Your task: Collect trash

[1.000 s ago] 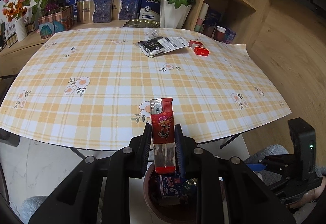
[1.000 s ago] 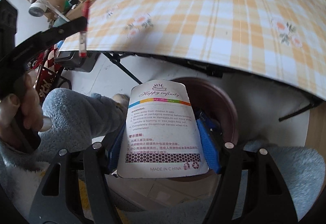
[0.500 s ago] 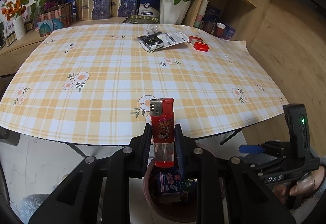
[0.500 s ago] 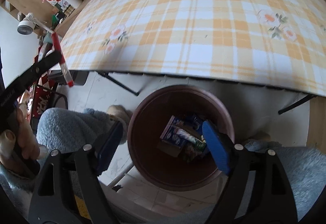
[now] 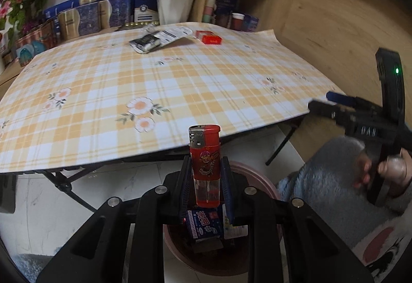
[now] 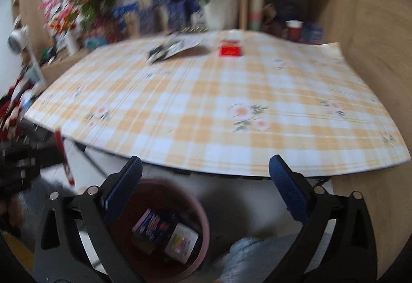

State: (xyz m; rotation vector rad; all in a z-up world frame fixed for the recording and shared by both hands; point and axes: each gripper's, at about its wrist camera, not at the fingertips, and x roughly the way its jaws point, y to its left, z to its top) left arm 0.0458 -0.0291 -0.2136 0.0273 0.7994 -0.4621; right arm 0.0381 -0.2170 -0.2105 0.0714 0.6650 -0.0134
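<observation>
The left gripper point(image 5: 205, 181) pinches a red lighter point(image 5: 205, 163) upright between its pads, the metal head topmost, directly above a brown bin point(image 5: 255, 175) on the floor. Inside the bin lie a blue packet point(image 5: 204, 223) and a pale card point(image 5: 235, 230). Beyond it stretches a table point(image 5: 180, 82) under a yellow checked cloth; at its far side sit a dark wrapper point(image 5: 145, 41), a white printed package point(image 5: 175, 33) partly over it, and a red box point(image 5: 209, 38) to their right. At the right, a hand point(image 5: 386, 169) holds the right gripper point(image 5: 332, 103), blurred, near the table's corner.
</observation>
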